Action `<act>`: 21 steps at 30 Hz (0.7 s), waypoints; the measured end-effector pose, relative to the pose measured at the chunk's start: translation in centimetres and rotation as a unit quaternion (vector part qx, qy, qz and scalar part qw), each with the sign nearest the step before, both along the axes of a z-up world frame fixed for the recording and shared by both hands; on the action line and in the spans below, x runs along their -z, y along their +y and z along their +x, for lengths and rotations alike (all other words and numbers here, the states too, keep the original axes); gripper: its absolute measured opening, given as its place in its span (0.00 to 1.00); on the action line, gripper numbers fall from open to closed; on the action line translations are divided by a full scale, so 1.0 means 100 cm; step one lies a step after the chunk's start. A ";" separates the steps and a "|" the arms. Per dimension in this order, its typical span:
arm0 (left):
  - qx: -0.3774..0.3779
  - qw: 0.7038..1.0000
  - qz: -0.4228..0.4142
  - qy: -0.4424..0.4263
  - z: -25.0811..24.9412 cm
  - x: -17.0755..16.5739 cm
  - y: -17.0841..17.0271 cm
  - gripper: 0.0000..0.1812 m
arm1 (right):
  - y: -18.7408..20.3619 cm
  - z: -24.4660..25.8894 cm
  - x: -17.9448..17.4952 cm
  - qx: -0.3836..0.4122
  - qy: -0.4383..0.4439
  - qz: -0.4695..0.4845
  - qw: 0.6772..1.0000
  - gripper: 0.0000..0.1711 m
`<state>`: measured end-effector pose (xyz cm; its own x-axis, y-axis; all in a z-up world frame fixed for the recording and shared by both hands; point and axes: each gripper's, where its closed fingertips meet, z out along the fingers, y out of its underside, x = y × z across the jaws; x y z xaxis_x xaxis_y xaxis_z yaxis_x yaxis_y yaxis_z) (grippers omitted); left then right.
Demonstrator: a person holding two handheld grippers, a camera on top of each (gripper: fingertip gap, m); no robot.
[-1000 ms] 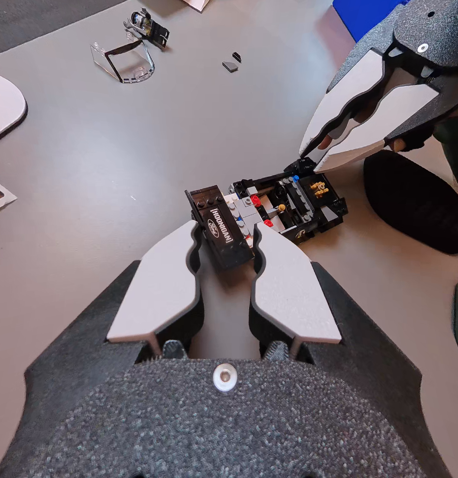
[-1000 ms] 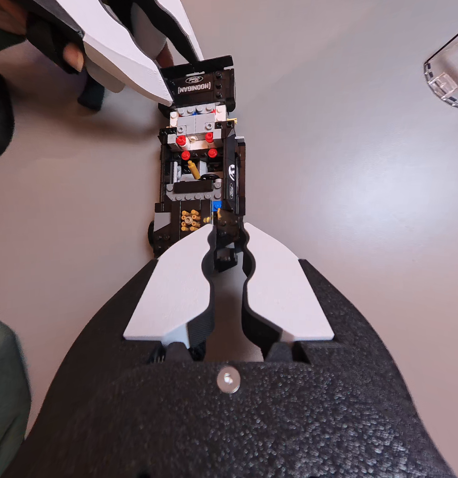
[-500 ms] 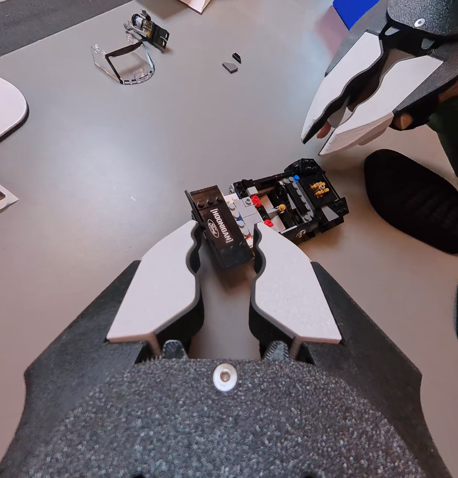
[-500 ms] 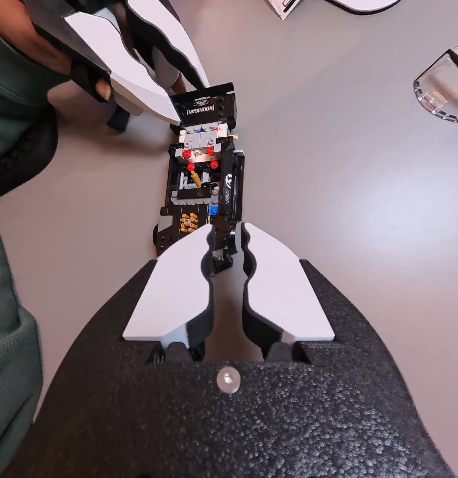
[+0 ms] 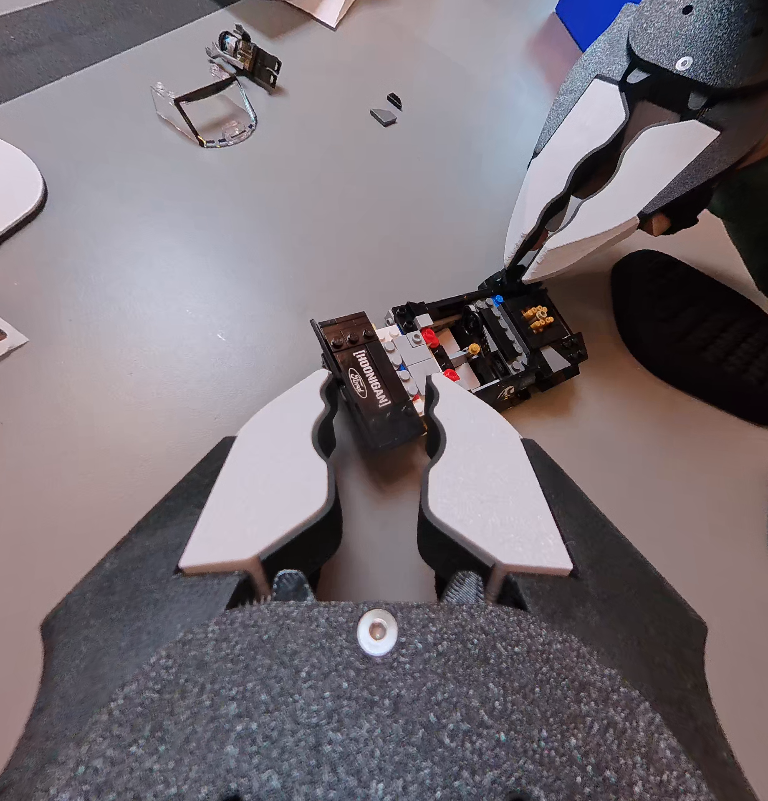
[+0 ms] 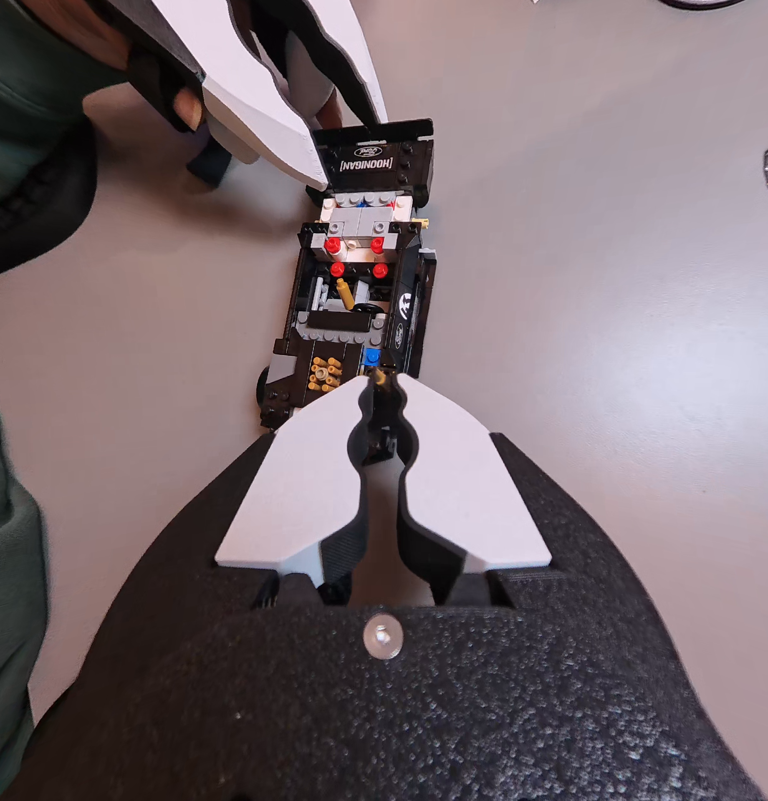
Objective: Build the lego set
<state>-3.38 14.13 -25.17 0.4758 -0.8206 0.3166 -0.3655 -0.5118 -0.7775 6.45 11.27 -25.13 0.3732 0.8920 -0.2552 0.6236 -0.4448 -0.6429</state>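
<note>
Grey table (image 5: 165, 260): left gripper (image 5: 375, 390) clamps lego car (image 5: 456, 359) rear (spoiler end); right gripper (image 6: 380, 381) pinches small black piece (image 6: 382, 416) at front.

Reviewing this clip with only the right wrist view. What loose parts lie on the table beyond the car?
Observer: A clear windscreen piece lies far off from the car.
Operator: Anything beside it?
Observer: A small black sub-assembly sits just beyond it.
Operator: Smaller bits?
Observer: A grey tile and a black tile lie close together, apart from the windscreen piece.
</note>
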 end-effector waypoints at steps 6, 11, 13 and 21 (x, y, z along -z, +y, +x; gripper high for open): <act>-0.004 1.000 0.006 0.000 0.001 -0.001 0.001 0.21 | 0.006 0.005 -0.014 0.019 0.036 0.023 0.999 0.06; -0.006 1.000 0.011 0.004 0.001 -0.001 0.001 0.22 | 0.006 0.016 -0.012 0.038 0.040 0.034 0.998 0.08; -0.007 1.000 0.013 0.005 0.001 -0.001 0.001 0.21 | 0.005 0.020 -0.009 0.044 0.042 0.033 0.998 0.08; -0.009 1.000 0.020 0.000 0.003 -0.001 0.004 0.20 | -0.002 0.019 -0.002 0.047 0.057 0.032 0.997 0.08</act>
<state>-3.04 14.49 -25.09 0.4909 -0.8237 0.2837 -0.3560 -0.4869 -0.7976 8.37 11.09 -24.90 0.4283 0.8701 -0.2438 0.5017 -0.4534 -0.7367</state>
